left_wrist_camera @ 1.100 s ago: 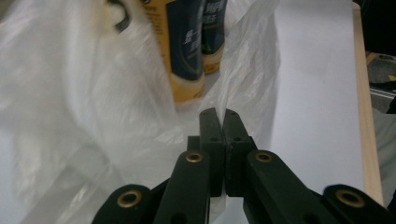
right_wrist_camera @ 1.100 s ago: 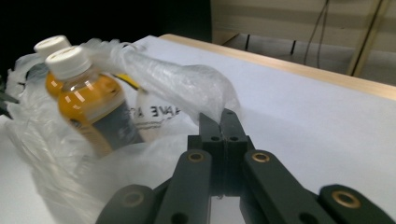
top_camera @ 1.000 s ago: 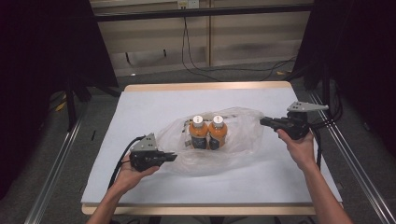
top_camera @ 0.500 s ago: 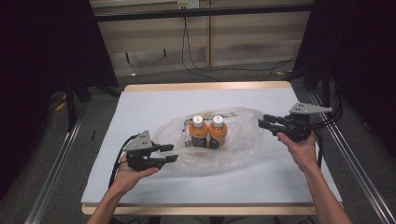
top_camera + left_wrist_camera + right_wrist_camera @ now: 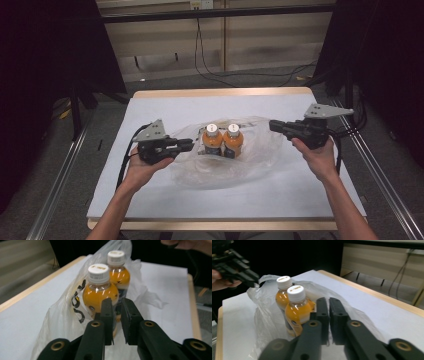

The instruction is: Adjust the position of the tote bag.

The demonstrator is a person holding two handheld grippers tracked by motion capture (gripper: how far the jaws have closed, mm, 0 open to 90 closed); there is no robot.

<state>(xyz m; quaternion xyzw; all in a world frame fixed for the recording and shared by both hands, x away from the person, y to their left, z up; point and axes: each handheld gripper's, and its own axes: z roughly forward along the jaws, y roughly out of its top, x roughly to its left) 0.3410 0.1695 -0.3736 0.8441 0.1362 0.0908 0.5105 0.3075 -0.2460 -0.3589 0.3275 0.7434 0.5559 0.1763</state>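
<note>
Here, seen from above and from each gripper:

Table: a white-topped table with a light wooden edge, the person's forearms reaching in from the near side.

Bag: a clear plastic bag lies crumpled at the middle of the table, with black and yellow print on one side. It is gathered loosely round the two bottles.

Bottles: two small bottles stand upright side by side, touching, inside the bag. The left bottle and the right bottle both hold orange liquid and have white caps. In the left gripper view they line up one behind the other, the near one in front of the far one.

Left gripper: the left gripper is held in the left hand just left of the bottles, jaws pointing at them. Its tips sit at the bag's left edge. In the left gripper view the jaws stand nearly together with a narrow gap between them and nothing in it.

Right gripper: the right gripper is held in the right hand to the right of the bottles, above the bag's right edge, pointing left. In the right gripper view its jaws are also almost closed, a thin slit between them, holding nothing.

Floor: grey floor with dark cables trailing beyond the far edge of the table.
</note>
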